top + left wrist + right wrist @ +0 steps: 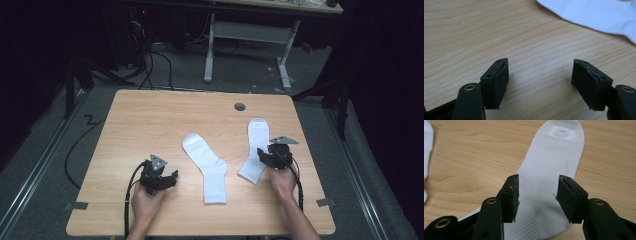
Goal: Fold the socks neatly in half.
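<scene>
Right claw [537, 195] poised over a white sock [554, 157]
Soft, limp and light (it will drape); pinch the ribbed cuff. Both claws gape, holding nothing; left claw [540, 80] over bare desk [474, 30].

Left tool [170, 179] and right tool [262, 155] both gape, empty.

**What we cannot make out**

We see the right gripper [266, 155] cover part of the right sock [254, 145] in the high view. In the left gripper view, the picture's top and right edges cut off the other sock [599, 15].
</scene>
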Tool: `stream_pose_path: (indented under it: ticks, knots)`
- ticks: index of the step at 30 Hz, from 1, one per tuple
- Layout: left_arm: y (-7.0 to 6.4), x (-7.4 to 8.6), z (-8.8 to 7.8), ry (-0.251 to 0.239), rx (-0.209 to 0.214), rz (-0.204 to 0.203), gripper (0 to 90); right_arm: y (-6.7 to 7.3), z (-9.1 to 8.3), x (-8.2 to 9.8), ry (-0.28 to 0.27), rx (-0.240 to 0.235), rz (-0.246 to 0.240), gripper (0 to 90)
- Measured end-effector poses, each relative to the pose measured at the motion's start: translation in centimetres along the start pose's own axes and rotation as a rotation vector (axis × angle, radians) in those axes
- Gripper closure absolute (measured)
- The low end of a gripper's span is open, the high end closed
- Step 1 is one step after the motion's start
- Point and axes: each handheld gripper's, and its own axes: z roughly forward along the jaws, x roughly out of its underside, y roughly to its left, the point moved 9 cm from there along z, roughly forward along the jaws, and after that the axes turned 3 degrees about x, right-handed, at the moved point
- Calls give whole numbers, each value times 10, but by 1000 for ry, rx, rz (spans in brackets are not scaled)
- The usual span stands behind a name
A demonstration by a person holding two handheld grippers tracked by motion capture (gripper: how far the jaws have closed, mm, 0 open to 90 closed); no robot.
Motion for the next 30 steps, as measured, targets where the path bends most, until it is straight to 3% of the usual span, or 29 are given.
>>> stream_pose_path:
  ticks: [11, 14, 16, 22, 25, 27, 30]
  knots:
    - [-1, 0, 0, 1, 4, 5, 298, -11, 27, 3, 68, 30, 78, 526]
    - [-1, 0, 0, 1, 4, 6, 298, -9, 35, 8, 107, 33, 61, 544]
    - [-1, 0, 0, 2, 4, 6, 298, -8, 35, 8, 93, 30, 46, 555]
    - [-1, 0, 0, 1, 5, 6, 297, 11, 19, 20, 106, -36, -32, 565]
    - [-1, -1, 1, 2, 7, 8, 298, 16, 15, 21, 110, -33, -70, 529]
    - [-1, -1, 1, 1, 8, 7, 297, 16, 15, 17, 92, -29, -65, 512]
    - [-1, -1, 1, 1, 9, 8, 297, 15, 24, 13, 113, -15, -64, 496]
